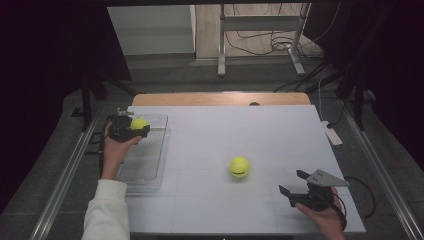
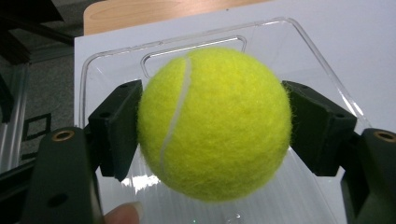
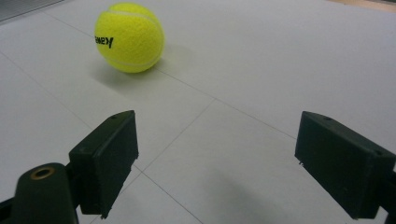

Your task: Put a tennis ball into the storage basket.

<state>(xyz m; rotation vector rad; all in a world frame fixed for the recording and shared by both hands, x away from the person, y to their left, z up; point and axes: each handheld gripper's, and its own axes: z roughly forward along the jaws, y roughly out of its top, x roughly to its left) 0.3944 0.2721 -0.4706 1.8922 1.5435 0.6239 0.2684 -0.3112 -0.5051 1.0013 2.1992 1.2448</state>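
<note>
The fuzzy yellow-green tennis ball (image 2: 215, 123) over the clear plastic tray (image 2: 322, 63) has a pale curved seam. Right of that tray, a second yellow-green tennis ball (image 3: 129, 36) bears black lettering. The tabletop (image 1: 240, 130) is white with faint grid lines, its far edge light wood. Both grippers are black.

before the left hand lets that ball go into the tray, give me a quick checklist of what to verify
1. Left gripper has the held tennis ball gripped: ok, both pads press its sides.
2. Ball is over the clear tray: ok, the tray's floor and rim show behind and under it.
3. Tray floor under the ball is free: ok as far as it shows.
4. Height of the ball above the tray floor: cannot tell.
5. Right gripper is out of the way: ok, it is open near the table's right front.
6. Second tennis ball lies on the table, apart from both grippers: ok.
</note>
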